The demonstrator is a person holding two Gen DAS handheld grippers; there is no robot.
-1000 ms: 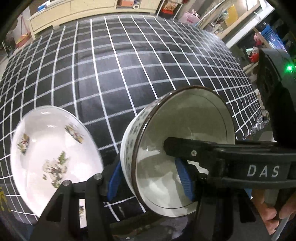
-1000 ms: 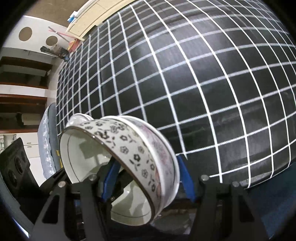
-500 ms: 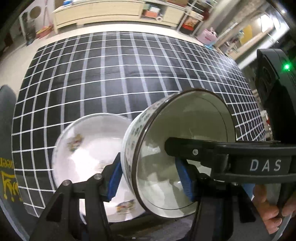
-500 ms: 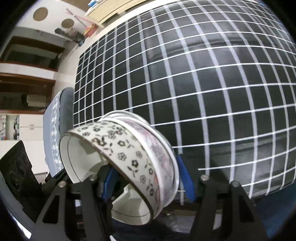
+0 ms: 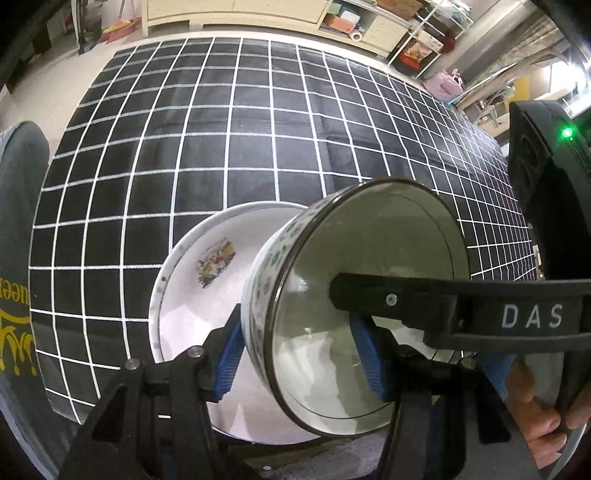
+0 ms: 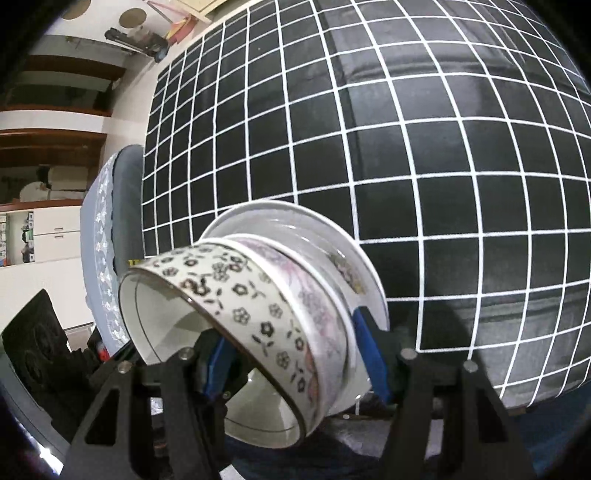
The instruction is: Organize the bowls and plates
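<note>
My left gripper (image 5: 299,354) is shut on the wall of a stack of flower-patterned bowls (image 5: 365,306), held tilted with the opening toward the camera. My right gripper (image 6: 291,365) is shut on the same stack (image 6: 258,306), black-flower bowl nested in a pinkish one. Its other finger (image 5: 424,295) shows inside the bowl in the left wrist view. A white plate (image 5: 199,273) with floral prints lies just behind the stack at the near edge of the table. It also shows in the right wrist view (image 6: 332,236).
The table carries a black cloth with a white grid (image 5: 240,129). A grey chair back (image 6: 110,229) stands at the table's left side. Shelves and cabinets (image 5: 258,14) line the far wall. A black device with a green light (image 5: 546,155) is on the right.
The bowl stack, held by both grippers, has moved over toward the white plate, which now sits directly behind it. The plate was off to the left before.
</note>
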